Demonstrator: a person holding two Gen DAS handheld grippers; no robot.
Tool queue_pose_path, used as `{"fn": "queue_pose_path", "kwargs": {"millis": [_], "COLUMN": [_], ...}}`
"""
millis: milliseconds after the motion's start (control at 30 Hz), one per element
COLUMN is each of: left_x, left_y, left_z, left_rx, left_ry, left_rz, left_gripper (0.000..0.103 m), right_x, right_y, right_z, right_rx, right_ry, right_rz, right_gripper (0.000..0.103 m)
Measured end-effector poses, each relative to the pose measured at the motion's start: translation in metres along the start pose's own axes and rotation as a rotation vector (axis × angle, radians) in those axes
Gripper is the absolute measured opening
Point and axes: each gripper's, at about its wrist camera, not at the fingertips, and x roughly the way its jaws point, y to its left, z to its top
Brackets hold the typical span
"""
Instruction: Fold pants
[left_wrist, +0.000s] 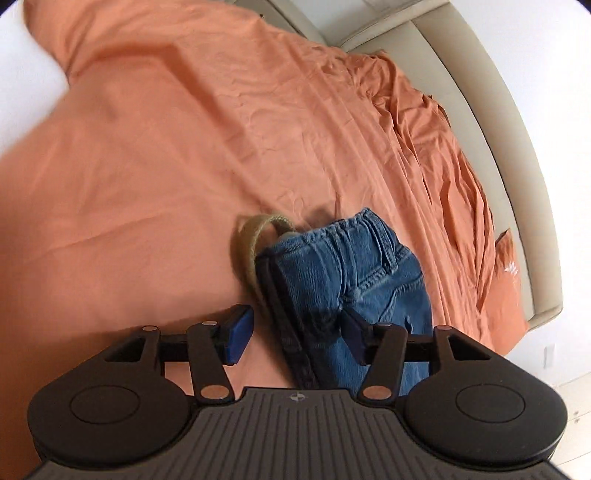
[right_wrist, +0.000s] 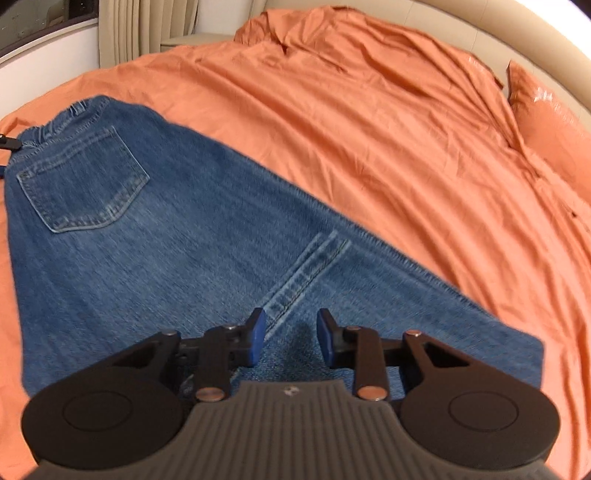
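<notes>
The left gripper (left_wrist: 295, 338) has its fingers spread wide astride the jeans (left_wrist: 351, 280) at the waistband, probably to pinch that end. The right gripper (right_wrist: 291, 338), fingers apart, hovers over the folded-over hem (right_wrist: 310, 273), gripping nothing, likely aligning the fold on the bed (right_wrist: 369, 122).

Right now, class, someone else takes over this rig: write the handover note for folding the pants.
Left hand-held gripper: open, straddling the waist end's edge of the blue denim pants, gripping nothing.
Right hand-held gripper: open, over the leg part, gripping nothing.
The pants lie back pocket up on the orange bed sheet; a beige woven strap sticks out at the waistband.
Done: they look folded lengthwise, leg on leg.
Left: fold them crosswise, then smooth them.
</notes>
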Motion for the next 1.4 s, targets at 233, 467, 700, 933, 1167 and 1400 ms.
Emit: {"fn": "queue_pose_path", "kwargs": {"millis": [233, 467, 700, 933, 1167, 1400], "left_x": [0.028, 0.029, -0.016, -0.050, -0.021, 0.044], "left_y": [-0.004, -0.020, -0.079, -0.188, -0.310, -0.341], "left_z": [0.006, -0.001, -0.015, -0.069, -0.185, -0.305], "left_rx": [0.010, 0.037, 0.224, 0.567, 1.000, 1.253], "left_ry": [-0.005, -0.072, -0.181, -0.277, -0.290, -0.129], "left_rz": [0.067, 0.147, 0.115, 0.093, 0.153, 0.182], "left_gripper": [0.057, 0.033, 0.023, 0.023, 0.023, 0.025], "right_x": [0.020, 0.021, 0.001, -0.041, -0.091, -0.105], "right_y": [-0.010, -0.015, -0.023, -0.049, -0.073, -0.109], "right_z": [-0.007, -0.011, -0.011, -0.024, -0.059, -0.106], "right_rx": [0.056, 0.080, 0.097, 0.178, 0.290, 0.439], "right_ry": [-0.002, -0.021, -0.045, -0.079, -0.173, -0.197], "right_rz": [0.044, 0.063, 0.053, 0.071, 0.083, 0.084], "right_gripper": [0.027, 0.027, 0.027, 0.027, 0.027, 0.027]}}
